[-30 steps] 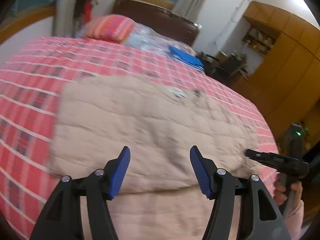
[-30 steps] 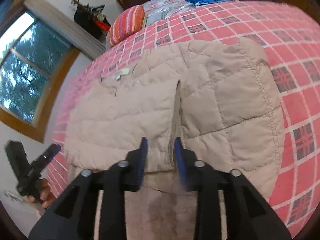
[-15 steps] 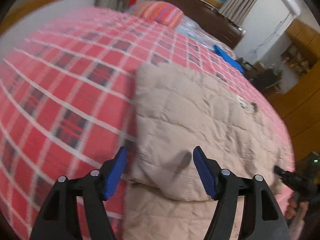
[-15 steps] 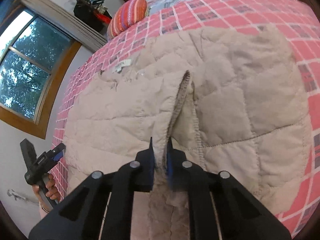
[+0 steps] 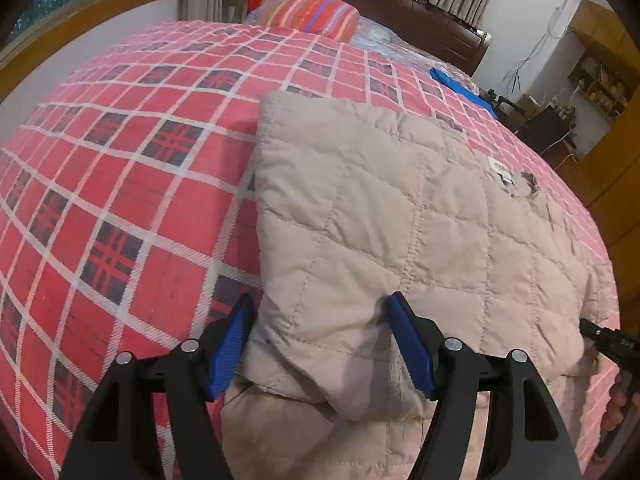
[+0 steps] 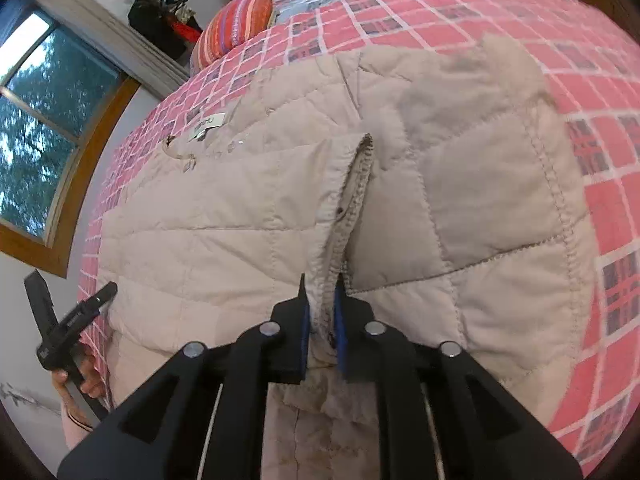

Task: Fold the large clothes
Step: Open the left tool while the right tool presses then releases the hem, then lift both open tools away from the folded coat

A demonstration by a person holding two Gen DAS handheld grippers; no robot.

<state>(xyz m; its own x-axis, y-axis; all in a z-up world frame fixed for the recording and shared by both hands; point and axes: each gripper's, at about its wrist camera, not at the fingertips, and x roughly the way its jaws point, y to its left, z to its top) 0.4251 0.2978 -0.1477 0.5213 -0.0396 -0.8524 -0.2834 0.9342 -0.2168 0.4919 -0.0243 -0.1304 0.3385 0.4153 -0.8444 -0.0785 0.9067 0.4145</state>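
A beige quilted jacket lies spread on the bed, its near part hanging over the bed's edge. My left gripper is open, its blue pads straddling the jacket's near left corner without clamping it. In the right wrist view the same jacket fills the middle, with a white label near its collar. My right gripper is shut on a raised fold of the jacket's ribbed edge. The other hand's gripper shows at the lower left.
The bed wears a red plaid cover. A striped orange pillow and a blue folded cloth lie near the dark headboard. A window is on the left wall. Wooden cupboards stand at right.
My left gripper swung left to the jacket's near left corner and came close around it. My right gripper closed on the ribbed edge and lifted it into a ridge.
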